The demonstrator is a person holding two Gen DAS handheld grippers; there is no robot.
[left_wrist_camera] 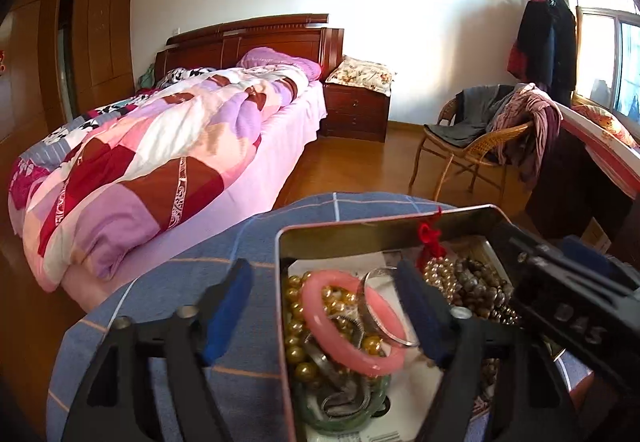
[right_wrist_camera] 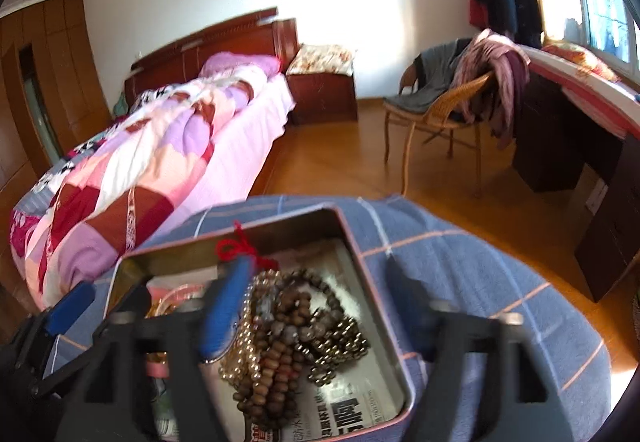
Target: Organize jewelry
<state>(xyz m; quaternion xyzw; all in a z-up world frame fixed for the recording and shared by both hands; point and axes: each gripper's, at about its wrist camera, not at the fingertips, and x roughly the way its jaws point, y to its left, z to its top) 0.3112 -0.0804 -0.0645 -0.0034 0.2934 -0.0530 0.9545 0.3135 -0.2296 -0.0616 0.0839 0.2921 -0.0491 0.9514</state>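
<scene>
Wide-open and holding nothing, the left gripper straddles the pink bangle in the tin, while the right gripper, equally spread and empty, hovers over the wooden beads; better lift both clear before choosing another piece.

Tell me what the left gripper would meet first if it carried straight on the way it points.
Probably the pink bangle lying on the gold beads in the open tin. The left gripper stands open around it, not touching. Depth is uncertain in this fisheye view.
</scene>
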